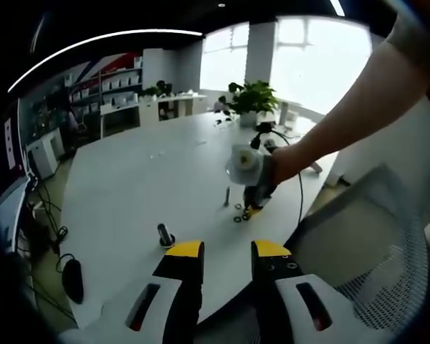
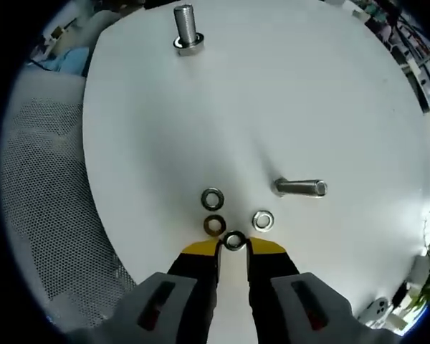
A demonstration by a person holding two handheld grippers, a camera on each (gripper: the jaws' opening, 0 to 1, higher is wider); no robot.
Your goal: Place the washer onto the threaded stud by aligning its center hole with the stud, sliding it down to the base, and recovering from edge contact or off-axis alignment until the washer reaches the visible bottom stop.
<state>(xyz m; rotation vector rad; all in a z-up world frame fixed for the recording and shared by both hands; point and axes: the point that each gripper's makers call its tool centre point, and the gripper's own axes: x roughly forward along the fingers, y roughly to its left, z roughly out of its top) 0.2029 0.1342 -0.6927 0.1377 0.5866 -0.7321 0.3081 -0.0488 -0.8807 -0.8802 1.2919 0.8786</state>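
A threaded stud [image 2: 186, 29] stands upright on a nut base at the far side of the white round table [image 2: 308, 93]. Several washers lie close together near my right gripper [image 2: 233, 249]: two silver ones [image 2: 212, 199] [image 2: 263, 221], a bronze one [image 2: 214, 225], and a silver washer [image 2: 233, 241] flat on the table between the yellow tips, which close against its sides. In the left gripper view, the same stud [image 1: 165, 235] rises just beyond my left gripper [image 1: 228, 251], which is open with nothing in it. A person's hand holds the right gripper [image 1: 254, 197] down at the washers [image 1: 240, 213].
A second threaded bolt [image 2: 301, 188] is to the right of the washers. A mesh office chair [image 1: 373, 236] sits against the table edge. A potted plant [image 1: 252, 97] and a cable [image 1: 299, 179] are at the far side, with shelves along the left wall.
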